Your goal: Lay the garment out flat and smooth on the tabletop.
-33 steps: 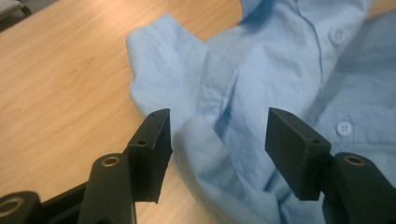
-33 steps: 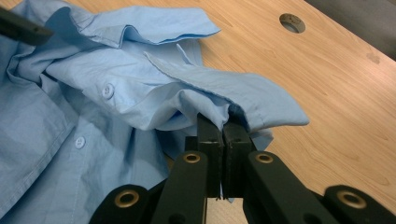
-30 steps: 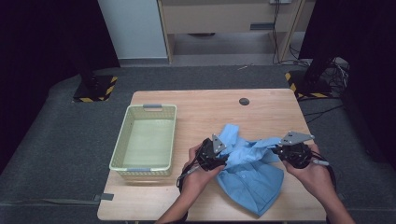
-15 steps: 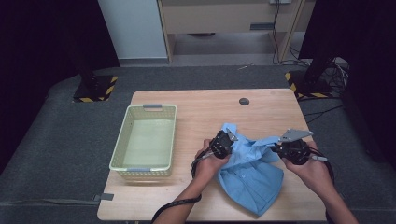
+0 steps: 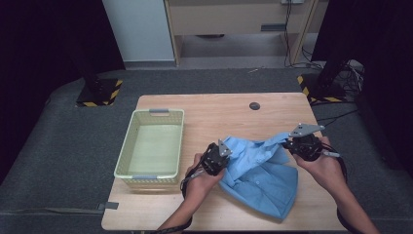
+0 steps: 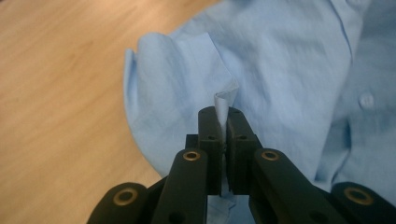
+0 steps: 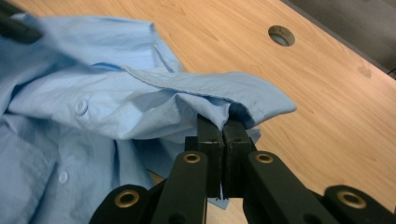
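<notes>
Right now I have the blue shirt lying crumpled in the lower right part of the high view, on the wooden table, spread between my two grippers. My left gripper sits at the shirt's left edge, and in the left gripper view its jaws are pressed together on a small upright fold of the fabric. My right gripper is at the shirt's upper right corner; in the right gripper view its jaws are clamped on a hemmed edge of the cloth, which is lifted off the wood. To the left of the shirt stands a pale green basket, just beside my left hand. Farther up the frame, a small round hole marks the tabletop.
</notes>
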Tool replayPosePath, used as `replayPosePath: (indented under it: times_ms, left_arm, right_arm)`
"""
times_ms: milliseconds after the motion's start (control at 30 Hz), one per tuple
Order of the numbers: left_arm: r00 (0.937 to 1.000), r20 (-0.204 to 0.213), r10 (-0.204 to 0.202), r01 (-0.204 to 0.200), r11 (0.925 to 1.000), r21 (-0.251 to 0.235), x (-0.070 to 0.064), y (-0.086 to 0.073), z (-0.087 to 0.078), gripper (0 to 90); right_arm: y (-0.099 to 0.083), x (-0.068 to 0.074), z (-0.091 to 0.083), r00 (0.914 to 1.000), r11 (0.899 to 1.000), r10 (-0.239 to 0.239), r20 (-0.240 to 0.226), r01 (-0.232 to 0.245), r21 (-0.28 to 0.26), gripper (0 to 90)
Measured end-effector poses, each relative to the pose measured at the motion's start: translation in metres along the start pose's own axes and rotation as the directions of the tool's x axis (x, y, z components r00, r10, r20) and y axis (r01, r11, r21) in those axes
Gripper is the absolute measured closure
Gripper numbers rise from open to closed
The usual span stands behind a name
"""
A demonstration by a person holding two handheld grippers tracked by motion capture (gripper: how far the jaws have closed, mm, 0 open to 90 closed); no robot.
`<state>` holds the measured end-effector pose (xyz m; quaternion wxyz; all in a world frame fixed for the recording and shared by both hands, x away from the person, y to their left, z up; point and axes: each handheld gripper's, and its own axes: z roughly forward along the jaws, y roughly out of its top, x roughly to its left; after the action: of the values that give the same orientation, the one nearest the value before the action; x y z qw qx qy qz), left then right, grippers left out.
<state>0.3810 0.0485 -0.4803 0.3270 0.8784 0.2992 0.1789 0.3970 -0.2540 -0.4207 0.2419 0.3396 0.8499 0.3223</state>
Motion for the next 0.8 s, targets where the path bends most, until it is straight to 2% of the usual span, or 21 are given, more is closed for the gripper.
replayPosePath:
  times_ms: [133, 267, 333, 467, 533, 633, 800]
  left_arm:
    - [0.9995, 0.027, -0.019, 0.018, 0.9993, 0.032, -0.005, -0.023, 0.0, 87.0]
    - [0.9962, 0.079, -0.036, 0.032, 0.998, 0.055, -0.013, -0.041, 0.002, 85.5]
    - [0.9971, 0.074, -0.021, 0.017, 0.9981, 0.059, -0.017, -0.043, 0.003, 80.8]
    - [0.9994, 0.031, -0.012, 0.011, 0.9998, 0.014, -0.021, -0.035, -0.003, 56.6]
    - [0.9996, 0.025, -0.015, 0.015, 0.9997, -0.018, -0.021, -0.027, -0.008, 48.9]
    - [0.9999, 0.016, -0.004, 0.005, 0.9981, -0.061, -0.02, -0.013, -0.016, 42.1]
    - [0.9998, 0.016, 0.014, -0.013, 0.9947, -0.102, -0.015, 0.013, -0.016, 39.0]
  right_arm:
    - [0.008, 0.002, 0.005, 1.0, 1.0, -0.003, -0.002, 0.003, -0.008, 88.9]
    - [0.013, 0.003, 0.009, 1.0, 1.0, -0.006, -0.006, 0.006, -0.018, 88.9]
    - [0.013, 0.003, 0.01, 1.0, 1.0, -0.004, -0.006, 0.003, -0.026, 88.9]
    - [0.011, 0.008, 0.012, 0.9999, 0.999, 0.0, -0.011, 0.0, -0.037, 88.9]
    - [0.01, 0.009, 0.012, 0.9999, 0.999, -0.001, -0.014, 0.0, -0.034, 88.9]
    - [0.007, 0.01, 0.014, 0.9998, 1.0, -0.001, -0.018, 0.001, -0.031, 88.8]
    - [0.004, 0.012, 0.014, 0.9997, 1.0, -0.002, -0.026, 0.001, -0.03, 88.7]
